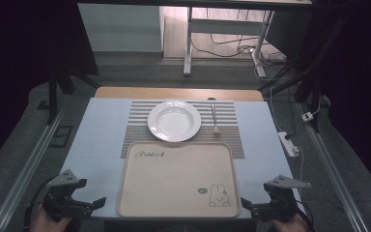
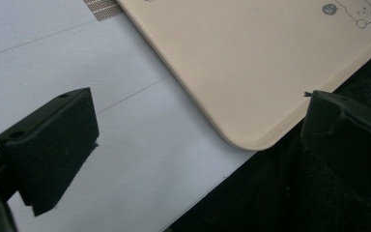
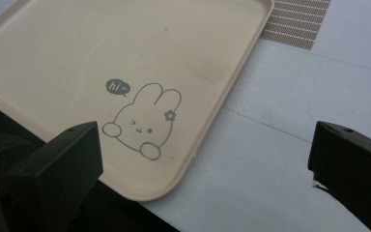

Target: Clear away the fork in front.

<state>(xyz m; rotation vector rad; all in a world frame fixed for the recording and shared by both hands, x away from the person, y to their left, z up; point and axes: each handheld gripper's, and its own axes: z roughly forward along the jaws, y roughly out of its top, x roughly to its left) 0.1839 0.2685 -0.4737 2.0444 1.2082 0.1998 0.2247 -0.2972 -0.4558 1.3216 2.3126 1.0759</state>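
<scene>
A smooth, matte beige tray [image 1: 176, 181] with rounded corners and a printed rabbit lies at the near middle of the pale table [image 1: 96, 145], its near edge at the table's edge; the left gripper [image 1: 84, 203] and right gripper [image 1: 253, 207] flank its near corners, each with blocky black jaws spread wide and holding nothing. Beyond the tray, a glossy round white plate [image 1: 174, 121] and a metal fork [image 1: 214, 121] to its right rest on a woven striped placemat [image 1: 140, 125]. Farther off is grey floor with white desk legs [image 1: 188, 43] and loose cables [image 1: 232, 46].
</scene>
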